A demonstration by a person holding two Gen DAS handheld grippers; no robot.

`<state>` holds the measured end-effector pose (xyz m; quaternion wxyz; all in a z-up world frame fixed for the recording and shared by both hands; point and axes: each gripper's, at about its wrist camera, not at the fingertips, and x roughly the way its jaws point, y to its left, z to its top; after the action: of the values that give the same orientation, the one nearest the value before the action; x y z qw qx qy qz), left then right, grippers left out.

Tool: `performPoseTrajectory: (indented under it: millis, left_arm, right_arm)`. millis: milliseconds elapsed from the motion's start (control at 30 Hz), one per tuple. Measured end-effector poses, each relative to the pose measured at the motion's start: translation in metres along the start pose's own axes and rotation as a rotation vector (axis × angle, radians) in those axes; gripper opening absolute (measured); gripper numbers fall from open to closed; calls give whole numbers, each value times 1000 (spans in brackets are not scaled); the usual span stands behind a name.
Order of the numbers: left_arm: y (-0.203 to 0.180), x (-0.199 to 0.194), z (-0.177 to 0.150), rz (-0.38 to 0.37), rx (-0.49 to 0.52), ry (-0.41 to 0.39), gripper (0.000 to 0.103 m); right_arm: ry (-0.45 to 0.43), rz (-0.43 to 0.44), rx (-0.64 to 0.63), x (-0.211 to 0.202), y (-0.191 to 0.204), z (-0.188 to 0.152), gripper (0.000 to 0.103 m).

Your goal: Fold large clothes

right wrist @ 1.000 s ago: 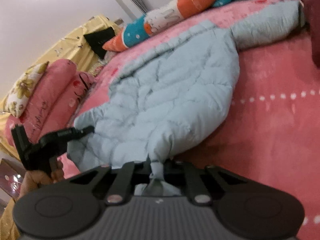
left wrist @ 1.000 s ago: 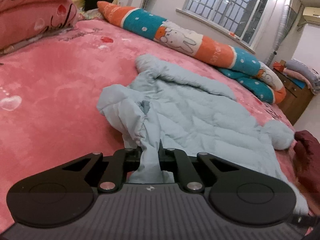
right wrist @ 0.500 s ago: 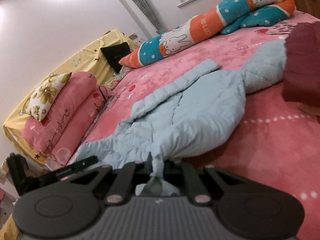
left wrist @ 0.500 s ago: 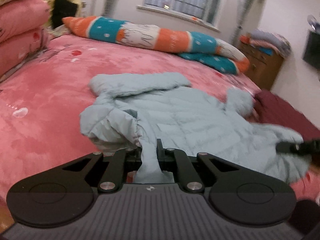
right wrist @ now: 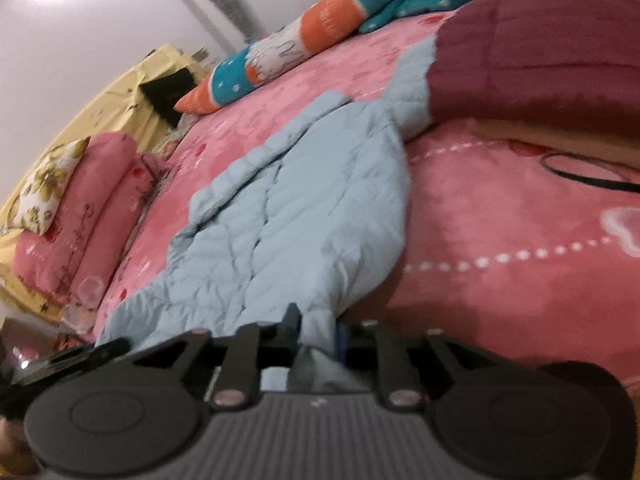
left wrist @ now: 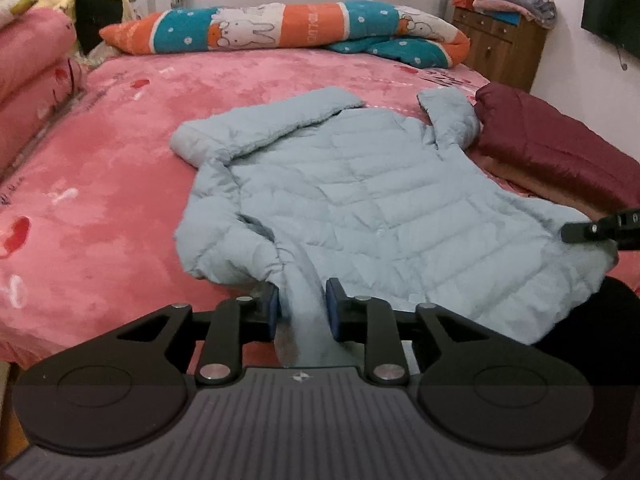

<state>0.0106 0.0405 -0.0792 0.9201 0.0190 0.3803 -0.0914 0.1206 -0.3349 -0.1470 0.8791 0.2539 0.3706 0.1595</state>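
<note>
Spreading a pale blue puffer jacket flat across the pink bedspread, I seem to be at the laying-out step before any fold. It fills the centre of the left view, collar toward the top. My left gripper has its jaws slightly parted around the hem, perhaps loosening. My right gripper pinches the hem's other corner, low in its frame. Next, I judge, comes folding a sleeve inward.

Pale blue quilted puffer jacket, matt cloth, plush pink bedspread, matt black plastic left gripper
</note>
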Motion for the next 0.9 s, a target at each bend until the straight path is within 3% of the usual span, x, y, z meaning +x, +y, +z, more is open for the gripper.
performPoseTrajectory:
  millis: [100,367,533,900]
  left_arm:
    - [-3,-13,4,34,32,-20,52]
    - [-17,-6,31,57,54,-74,56]
    - [-25,49,64,55,69,-120,57]
    - [-33,192,119,67,-29,-159,57]
  right_arm:
    - [-43,-20,0,-12,-6,1,35]
    - [-129,5,4,-29,-11,15,51]
    - [-175,22,-21,-22,1,32,75]
    - [-222,48,-50,64,27,94,82]
